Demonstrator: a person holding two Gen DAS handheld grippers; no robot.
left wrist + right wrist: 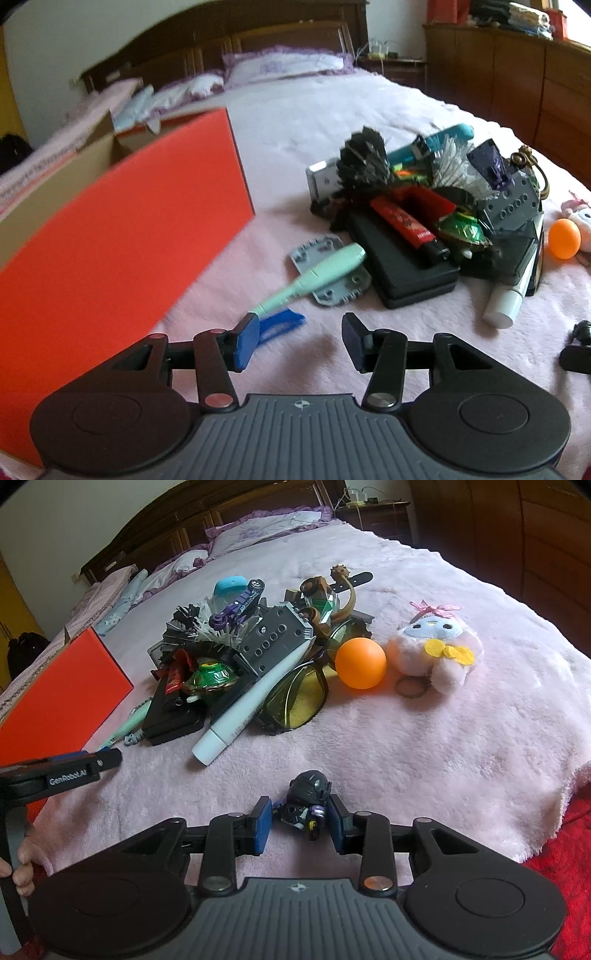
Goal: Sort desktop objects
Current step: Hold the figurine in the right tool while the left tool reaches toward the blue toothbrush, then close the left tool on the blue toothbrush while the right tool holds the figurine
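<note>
Right gripper (300, 821) clamped on a small dark toy figure (306, 805) at lower centre, left gripper (300, 341) spread and empty, mint toothbrush (317, 273) just ahead, long axis slanting up-right toward the pile, red box (110, 236) at left.

Bedroom: pink-blanketed bed (424, 720), dark wooden headboard (229, 40), wooden cabinets (517, 81), daylight.
</note>
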